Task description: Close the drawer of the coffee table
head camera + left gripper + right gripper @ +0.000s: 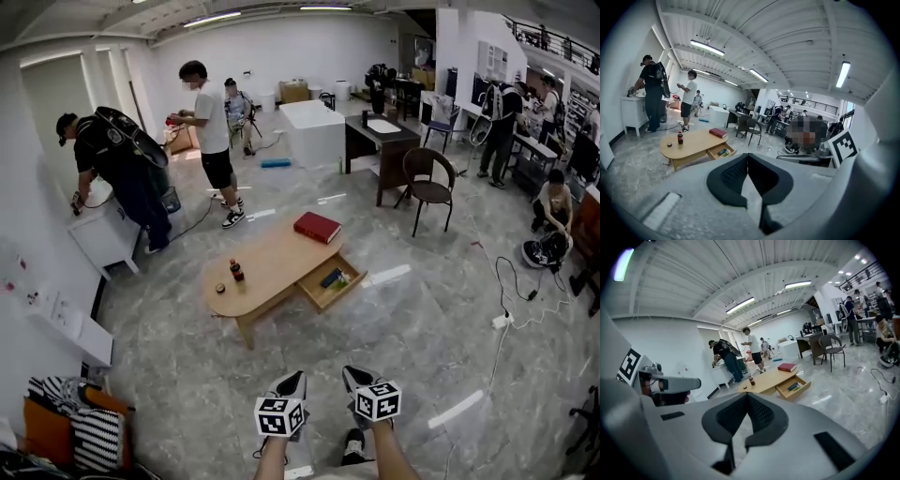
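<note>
Shallow light-wood drawer (328, 282) stands pulled out from one long edge of the oval light-wood coffee table (272, 267), with dark and green small items (334, 277) inside (so not closed yet). A red hardcover book (317, 227) sits at the tabletop's far end and a dark little bottle (236, 271) near the opposite end. The left gripper (292, 381) and right gripper (355, 376) are well apart from the table, jaws pressed together on nothing, probably ready to push the drawer front.

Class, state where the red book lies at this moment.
In the head view, the red book lies at the far right end of the coffee table, just behind the open drawer and right of the small bottle.
</note>
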Action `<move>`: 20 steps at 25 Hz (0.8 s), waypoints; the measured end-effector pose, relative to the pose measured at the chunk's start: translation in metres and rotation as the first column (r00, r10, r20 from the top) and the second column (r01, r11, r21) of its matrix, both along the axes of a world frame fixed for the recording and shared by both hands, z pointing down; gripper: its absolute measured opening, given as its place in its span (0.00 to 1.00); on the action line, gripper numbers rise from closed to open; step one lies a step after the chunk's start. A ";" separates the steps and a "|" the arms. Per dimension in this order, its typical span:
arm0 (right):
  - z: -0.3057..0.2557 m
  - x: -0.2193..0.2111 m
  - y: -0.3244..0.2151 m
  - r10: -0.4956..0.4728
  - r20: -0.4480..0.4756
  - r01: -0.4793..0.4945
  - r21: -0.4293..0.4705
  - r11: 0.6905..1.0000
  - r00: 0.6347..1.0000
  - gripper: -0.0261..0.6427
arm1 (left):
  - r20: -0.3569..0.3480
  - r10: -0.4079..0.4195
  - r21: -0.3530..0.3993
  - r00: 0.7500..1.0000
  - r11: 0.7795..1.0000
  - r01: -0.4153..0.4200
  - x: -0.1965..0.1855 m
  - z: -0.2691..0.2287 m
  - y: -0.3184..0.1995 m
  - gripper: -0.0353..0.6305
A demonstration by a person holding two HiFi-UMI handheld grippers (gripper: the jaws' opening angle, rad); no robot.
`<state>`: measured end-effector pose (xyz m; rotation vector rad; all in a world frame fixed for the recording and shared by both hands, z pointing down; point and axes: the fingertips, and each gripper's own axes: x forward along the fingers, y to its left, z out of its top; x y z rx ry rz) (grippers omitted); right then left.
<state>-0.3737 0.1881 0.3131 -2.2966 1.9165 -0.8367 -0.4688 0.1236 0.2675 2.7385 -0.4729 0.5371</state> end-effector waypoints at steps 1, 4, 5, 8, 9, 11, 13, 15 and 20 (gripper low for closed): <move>0.002 0.006 0.000 -0.013 -0.004 0.013 -0.007 1.000 1.000 0.06 | 0.001 0.003 -0.002 1.000 1.000 -0.003 0.008 0.000 0.000 0.07; 0.006 0.027 -0.009 -0.051 -0.003 0.051 -0.009 0.999 0.999 0.06 | 0.014 -0.002 0.012 1.000 1.000 0.002 0.029 -0.002 -0.007 0.07; 0.006 0.036 -0.011 -0.056 0.001 0.056 -0.005 0.998 0.998 0.06 | 0.016 -0.009 0.014 1.000 1.000 0.009 0.038 -0.002 -0.009 0.07; 0.009 0.066 -0.008 -0.054 0.017 0.054 0.004 0.999 0.998 0.06 | 0.003 -0.030 0.016 1.000 0.999 0.030 0.064 -0.002 -0.008 0.07; 0.011 0.075 -0.006 -0.056 0.028 0.056 0.006 0.998 0.998 0.06 | -0.005 -0.037 0.019 0.999 0.999 0.037 0.072 -0.002 -0.006 0.07; 0.013 0.092 -0.005 -0.069 0.050 0.068 0.012 0.998 0.996 0.06 | -0.025 -0.050 0.026 0.998 0.998 0.051 0.087 -0.002 -0.005 0.07; 0.012 0.108 -0.004 -0.076 0.062 0.074 0.021 0.997 0.995 0.06 | -0.033 -0.062 0.024 0.998 0.998 0.063 0.099 -0.001 -0.005 0.07; 0.013 0.123 -0.001 -0.061 0.081 0.059 0.035 0.998 0.995 0.06 | -0.026 -0.066 0.028 0.998 0.997 0.067 0.107 0.002 -0.004 0.07; 0.018 0.147 0.014 -0.025 0.108 0.020 0.042 0.999 0.994 0.06 | 0.023 -0.044 0.045 0.999 0.998 0.043 0.125 0.008 -0.001 0.07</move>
